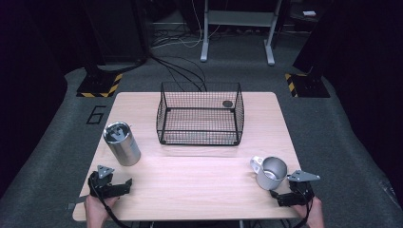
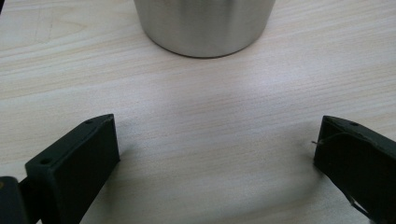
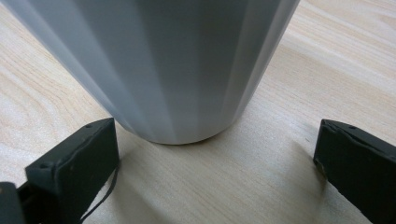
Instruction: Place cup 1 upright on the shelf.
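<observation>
I hold both grippers wide open, left facing the tumbler, right facing the mug, ready to grasp.

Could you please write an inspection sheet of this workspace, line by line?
Surface: light wooden table, bare between the things.
Job's things: steel tumbler upright at the left; white mug with handle at the right; black wire basket upright at the middle back.
Clutter: one small dark round thing at the basket's far right corner.
Grippers: left tool open, short of the tumbler; right tool open, close before the mug, not touching.
Cables: black cable trails from the left tool; floor cables behind the table.
Surroundings: grey carpet, hazard-striped stand feet, metal frame legs.
</observation>
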Demonstrator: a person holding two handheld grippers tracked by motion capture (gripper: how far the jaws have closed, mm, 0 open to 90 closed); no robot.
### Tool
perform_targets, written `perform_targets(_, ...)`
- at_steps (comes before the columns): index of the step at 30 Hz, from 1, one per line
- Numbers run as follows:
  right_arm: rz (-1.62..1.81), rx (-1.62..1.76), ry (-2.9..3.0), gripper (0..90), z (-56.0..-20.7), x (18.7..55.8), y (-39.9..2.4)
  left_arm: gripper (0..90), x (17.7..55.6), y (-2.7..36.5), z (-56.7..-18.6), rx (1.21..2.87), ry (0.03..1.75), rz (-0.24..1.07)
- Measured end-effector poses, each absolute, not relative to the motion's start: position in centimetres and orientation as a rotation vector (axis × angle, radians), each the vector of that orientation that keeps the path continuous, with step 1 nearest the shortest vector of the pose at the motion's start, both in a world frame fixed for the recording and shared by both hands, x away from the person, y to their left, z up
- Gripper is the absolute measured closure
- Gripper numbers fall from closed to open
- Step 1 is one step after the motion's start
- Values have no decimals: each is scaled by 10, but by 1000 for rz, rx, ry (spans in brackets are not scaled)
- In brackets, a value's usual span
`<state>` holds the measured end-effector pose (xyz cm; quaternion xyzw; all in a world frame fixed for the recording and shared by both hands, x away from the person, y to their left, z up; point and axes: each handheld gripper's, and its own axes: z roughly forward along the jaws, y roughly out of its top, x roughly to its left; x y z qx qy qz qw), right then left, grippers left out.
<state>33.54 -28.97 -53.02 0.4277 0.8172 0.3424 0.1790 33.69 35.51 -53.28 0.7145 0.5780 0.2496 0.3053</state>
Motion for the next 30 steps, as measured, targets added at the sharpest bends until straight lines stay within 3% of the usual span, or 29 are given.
perform_targets(9, 968, 1209, 2310, 0, -530, 335, -290, 0, 335, 358, -527, 1820, 1506, 659)
perform_targets(15, 968, 1211, 2310, 0, -530, 335, -290, 0, 336, 362, -510, 1778, 1479, 579)
perform_targets(30, 967, 1210, 2312, 0, -530, 336, -290, 0, 346, 359, -487, 1786, 1431, 621)
